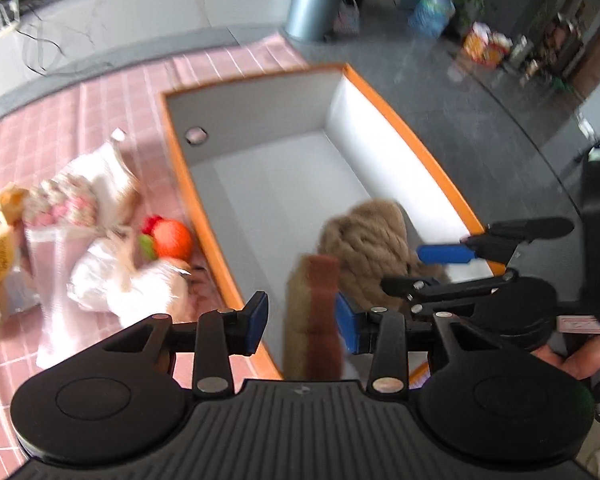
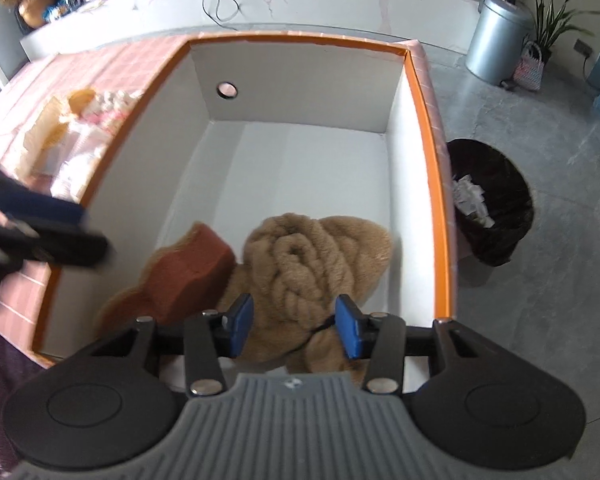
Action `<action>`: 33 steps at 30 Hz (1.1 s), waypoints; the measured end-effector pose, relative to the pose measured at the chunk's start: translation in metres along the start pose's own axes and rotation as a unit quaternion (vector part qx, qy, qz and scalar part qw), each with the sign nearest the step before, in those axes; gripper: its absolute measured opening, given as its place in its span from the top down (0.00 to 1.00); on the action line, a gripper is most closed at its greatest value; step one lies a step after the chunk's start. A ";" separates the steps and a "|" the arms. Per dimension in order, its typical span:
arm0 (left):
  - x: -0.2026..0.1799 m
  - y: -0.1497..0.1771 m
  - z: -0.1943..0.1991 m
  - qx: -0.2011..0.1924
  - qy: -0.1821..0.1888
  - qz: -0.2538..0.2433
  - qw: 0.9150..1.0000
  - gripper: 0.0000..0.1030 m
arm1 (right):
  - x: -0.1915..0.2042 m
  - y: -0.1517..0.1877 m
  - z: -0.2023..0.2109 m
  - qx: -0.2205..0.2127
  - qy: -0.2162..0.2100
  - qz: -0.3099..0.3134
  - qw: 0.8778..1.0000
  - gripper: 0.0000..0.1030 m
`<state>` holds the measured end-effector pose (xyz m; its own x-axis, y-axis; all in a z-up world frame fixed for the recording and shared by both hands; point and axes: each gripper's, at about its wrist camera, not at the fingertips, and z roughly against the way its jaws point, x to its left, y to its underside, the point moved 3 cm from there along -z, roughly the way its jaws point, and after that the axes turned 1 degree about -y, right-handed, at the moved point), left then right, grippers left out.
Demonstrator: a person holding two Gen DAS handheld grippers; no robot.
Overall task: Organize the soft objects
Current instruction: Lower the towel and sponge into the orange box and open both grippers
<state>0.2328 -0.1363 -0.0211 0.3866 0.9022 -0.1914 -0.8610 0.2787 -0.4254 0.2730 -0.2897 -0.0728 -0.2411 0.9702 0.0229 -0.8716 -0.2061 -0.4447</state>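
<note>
- Currently, two soft items lie inside the box (image 2: 428,128): a tan plush roll (image 2: 312,264) and a brown sponge (image 2: 192,264). Both rest at the near end, touching each other; the far end of the box floor is bare.
- Remaining items sit on the pink cloth (image 1: 112,92), left of the box: an orange toy (image 1: 172,240), a white bag (image 1: 112,284) and a blurred pile of pale packets (image 1: 60,204). Exact count cannot be told.
- Left gripper (image 1: 302,322): jaws wide apart, holding nothing. It hangs over the near left rim of the box, with the sponge seen between the fingers but not clamped.
- Right gripper (image 2: 296,330): jaws wide apart, holding nothing, just above the roll. Contact cannot be told.
- Judged progress: under half done. At least three items are left to move into the box.
- Judged next step: one gripper goes to the cloth for the toy or the bag.
</note>
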 end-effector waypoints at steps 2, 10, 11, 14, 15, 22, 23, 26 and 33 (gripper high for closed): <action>0.006 0.000 0.009 -0.026 -0.008 0.006 1.000 0.55 | 0.001 -0.001 -0.007 0.010 0.006 0.008 1.000 0.56; 0.029 0.008 0.030 -0.070 -0.043 0.032 0.996 0.56 | 0.017 -0.008 -0.033 0.039 0.025 0.050 0.998 0.30; 0.032 0.010 0.029 -0.066 -0.041 0.037 0.996 0.58 | 0.018 -0.009 -0.036 0.043 0.027 0.051 0.997 0.28; 0.037 0.014 0.021 -0.053 -0.028 0.049 0.997 0.63 | 0.017 -0.012 -0.043 0.052 0.034 0.044 0.997 0.36; 0.038 0.016 0.019 -0.049 -0.025 0.050 0.997 0.63 | 0.016 -0.013 -0.043 0.052 0.034 0.041 0.997 0.42; 0.038 0.024 0.016 -0.043 -0.004 0.054 0.998 0.67 | 0.010 -0.016 -0.033 0.055 -0.024 -0.027 0.998 0.61; 0.037 0.025 0.015 -0.042 -0.001 0.054 0.998 0.67 | 0.012 -0.017 -0.032 0.058 -0.039 -0.040 0.997 0.65; 0.035 0.026 0.014 -0.037 0.008 0.054 0.998 0.68 | 0.022 -0.018 -0.030 0.070 -0.060 -0.064 0.994 0.72; 0.035 0.028 0.012 -0.038 0.020 0.061 0.997 0.69 | 0.037 -0.018 -0.026 0.065 -0.024 -0.042 0.997 0.65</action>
<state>0.2180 -0.0924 -0.0290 0.2935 0.9140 -0.2800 -0.8758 0.1397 -0.4620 0.2903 -0.2469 -0.0872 -0.1821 0.9783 0.0985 -0.9365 -0.1421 -0.3205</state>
